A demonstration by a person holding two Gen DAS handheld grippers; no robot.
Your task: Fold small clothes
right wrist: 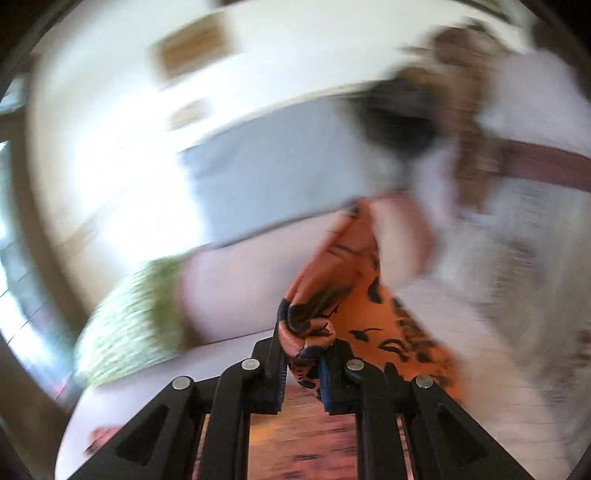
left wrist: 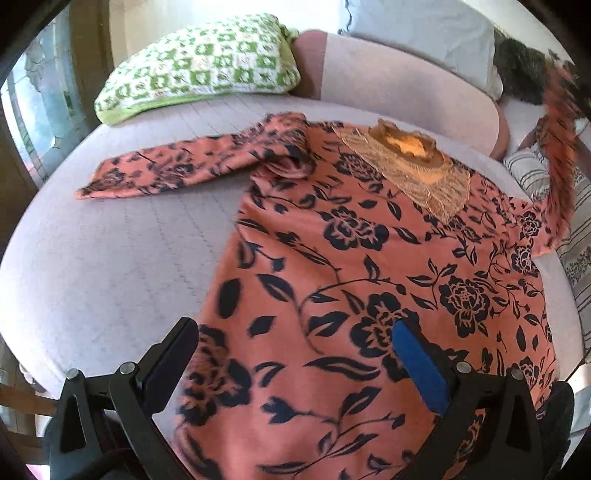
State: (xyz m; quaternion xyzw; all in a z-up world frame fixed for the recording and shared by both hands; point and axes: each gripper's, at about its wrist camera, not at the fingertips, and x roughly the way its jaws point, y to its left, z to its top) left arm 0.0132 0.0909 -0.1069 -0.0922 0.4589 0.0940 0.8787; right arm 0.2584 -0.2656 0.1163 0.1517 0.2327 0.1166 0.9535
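An orange top with a dark floral print (left wrist: 362, 266) lies flat on the pale sofa seat (left wrist: 110, 266), a beige lace patch at its neck (left wrist: 417, 173). Its left sleeve (left wrist: 177, 170) lies stretched out to the left. Its right sleeve (left wrist: 561, 147) is lifted up at the far right. My left gripper (left wrist: 295, 339) is open, hovering over the top's lower hem. My right gripper (right wrist: 303, 354) is shut on the bunched sleeve end (right wrist: 310, 332), held in the air; that view is motion-blurred.
A green and white crocheted cushion (left wrist: 199, 70) lies at the back left of the sofa. A grey-white pillow (left wrist: 417, 33) and a dark furry thing (left wrist: 521, 70) are at the back. Striped fabric (left wrist: 569, 236) lies to the right.
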